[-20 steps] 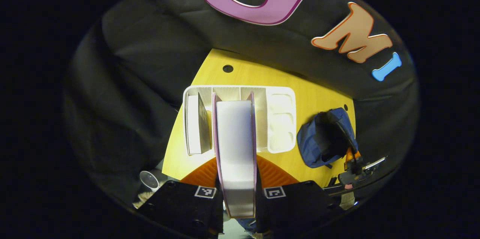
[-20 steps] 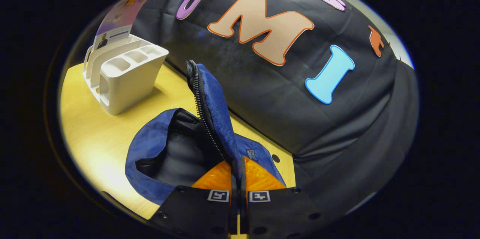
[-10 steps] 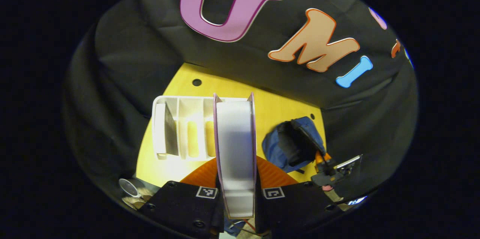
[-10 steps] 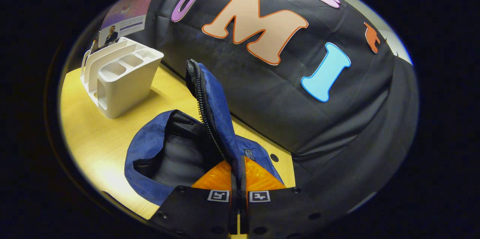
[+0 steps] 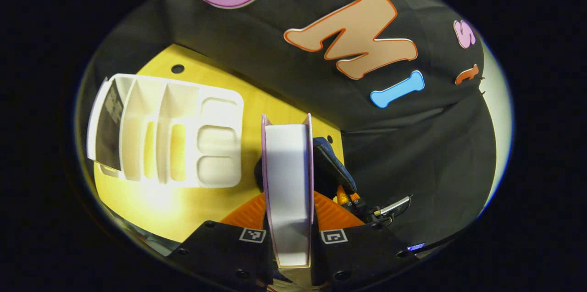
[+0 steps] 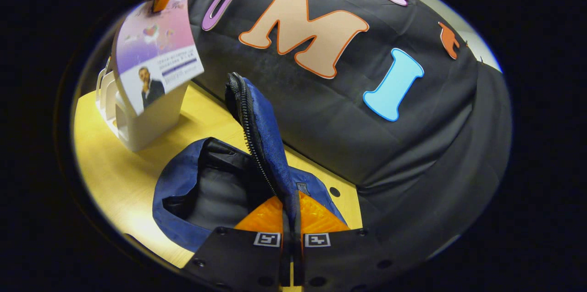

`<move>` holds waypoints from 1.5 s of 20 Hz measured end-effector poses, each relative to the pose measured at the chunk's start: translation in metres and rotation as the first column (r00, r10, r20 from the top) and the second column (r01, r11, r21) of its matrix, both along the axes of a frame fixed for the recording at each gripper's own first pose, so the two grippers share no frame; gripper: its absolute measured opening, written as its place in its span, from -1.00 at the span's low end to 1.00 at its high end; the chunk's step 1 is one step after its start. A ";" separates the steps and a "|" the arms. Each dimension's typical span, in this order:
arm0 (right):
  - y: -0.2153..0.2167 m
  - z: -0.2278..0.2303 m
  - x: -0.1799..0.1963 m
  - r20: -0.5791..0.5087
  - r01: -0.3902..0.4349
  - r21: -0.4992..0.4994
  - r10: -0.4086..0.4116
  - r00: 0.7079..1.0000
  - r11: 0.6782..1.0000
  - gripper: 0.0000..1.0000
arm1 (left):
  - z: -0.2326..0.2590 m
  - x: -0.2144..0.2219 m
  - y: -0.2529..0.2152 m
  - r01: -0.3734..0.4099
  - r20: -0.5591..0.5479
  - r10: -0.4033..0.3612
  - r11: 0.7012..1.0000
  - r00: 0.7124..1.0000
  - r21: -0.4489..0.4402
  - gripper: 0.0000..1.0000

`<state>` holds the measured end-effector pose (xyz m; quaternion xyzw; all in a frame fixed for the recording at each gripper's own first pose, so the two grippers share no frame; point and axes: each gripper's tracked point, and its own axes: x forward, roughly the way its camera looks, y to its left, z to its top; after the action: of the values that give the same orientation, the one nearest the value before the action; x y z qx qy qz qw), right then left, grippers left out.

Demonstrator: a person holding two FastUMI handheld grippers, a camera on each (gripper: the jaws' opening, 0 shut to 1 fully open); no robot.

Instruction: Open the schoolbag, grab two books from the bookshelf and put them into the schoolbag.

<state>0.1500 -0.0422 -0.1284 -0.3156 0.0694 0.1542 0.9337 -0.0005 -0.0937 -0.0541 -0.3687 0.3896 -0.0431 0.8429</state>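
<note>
The left gripper [image 5: 288,237] pinches a book [image 5: 288,186] between both fingers, fore-edge up, its white page block running straight away from the camera between thin pink covers. In the right gripper view the same book [image 6: 156,56] hangs in the air above the table, its purple-and-white cover facing the camera, partly in front of the bookshelf. Beyond the held book, in the left gripper view, the blue schoolbag [image 5: 332,163] lies just past its far end, mostly hidden behind it.

The right gripper [image 6: 291,255] is pressed together on the schoolbag's flap [image 6: 261,136], holding that zippered edge upright so the dark mouth of the schoolbag [image 6: 215,186] gapes toward the left, with open air above it. The other gripper [image 5: 362,202] shows at the bag's near right side in the left gripper view.

The white bookshelf [image 5: 167,138] stands on the yellow table [image 5: 156,205] to the left, well apart from the bag, with bare tabletop between them. One dark-covered book [image 5: 110,131] stands in its leftmost slot. The black cloth wall [image 6: 367,136] runs close behind the table's far edge, just beside the bag's right side.
</note>
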 end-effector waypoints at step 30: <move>0.018 0.015 -0.003 0.007 -0.007 0.096 0.006 1.000 0.995 -0.92 | -0.221 0.144 -0.169 0.072 0.035 -0.064 0.942 0.997 -0.327 -0.34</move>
<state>0.1473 -0.0241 -0.1129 -0.2710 0.0575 0.1595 0.9475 0.1436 -0.2626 -0.2749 -0.4896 0.3792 -0.1408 0.7724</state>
